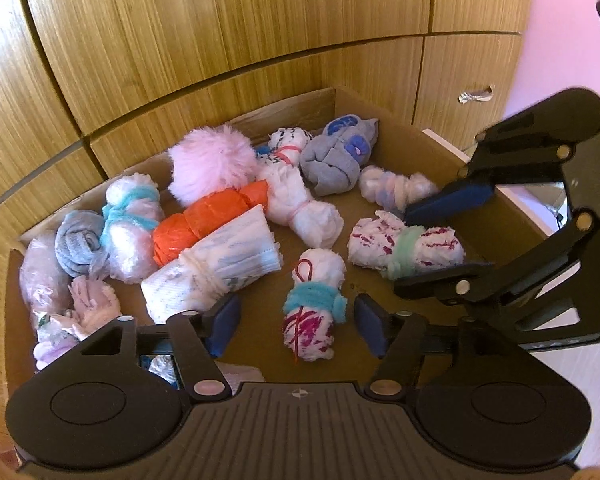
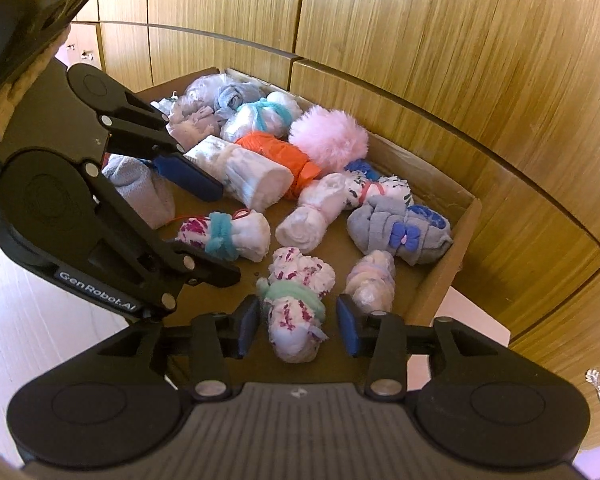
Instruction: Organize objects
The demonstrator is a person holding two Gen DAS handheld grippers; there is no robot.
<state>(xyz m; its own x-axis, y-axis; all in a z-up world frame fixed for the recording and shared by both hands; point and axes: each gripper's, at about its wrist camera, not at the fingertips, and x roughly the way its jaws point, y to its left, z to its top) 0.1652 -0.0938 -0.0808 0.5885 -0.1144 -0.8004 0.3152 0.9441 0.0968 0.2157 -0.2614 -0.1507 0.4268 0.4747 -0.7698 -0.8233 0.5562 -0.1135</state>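
An open cardboard box (image 1: 300, 100) holds several rolled, tied sock bundles. A white-and-magenta roll with a blue tie (image 1: 312, 304) lies on the box floor between the fingers of my left gripper (image 1: 296, 326). The pads stand clear of it on both sides, so the gripper is open. A similar roll with a green tie (image 2: 296, 300) lies between the fingers of my right gripper (image 2: 298, 328), which is also open with small gaps at each pad. Each gripper shows in the other's view: the right gripper (image 1: 420, 240) over the green-tied roll (image 1: 404, 248), the left gripper (image 2: 212, 228) over the blue-tied roll (image 2: 228, 232).
Other bundles crowd the box's far side: a fluffy pink ball (image 1: 212, 168), an orange roll (image 1: 212, 224), a grey-and-blue bundle (image 1: 336, 156) and a large white roll (image 1: 220, 272). Wooden cabinet fronts (image 1: 220, 40) rise right behind the box. A metal handle (image 1: 476, 94) sits at the right.
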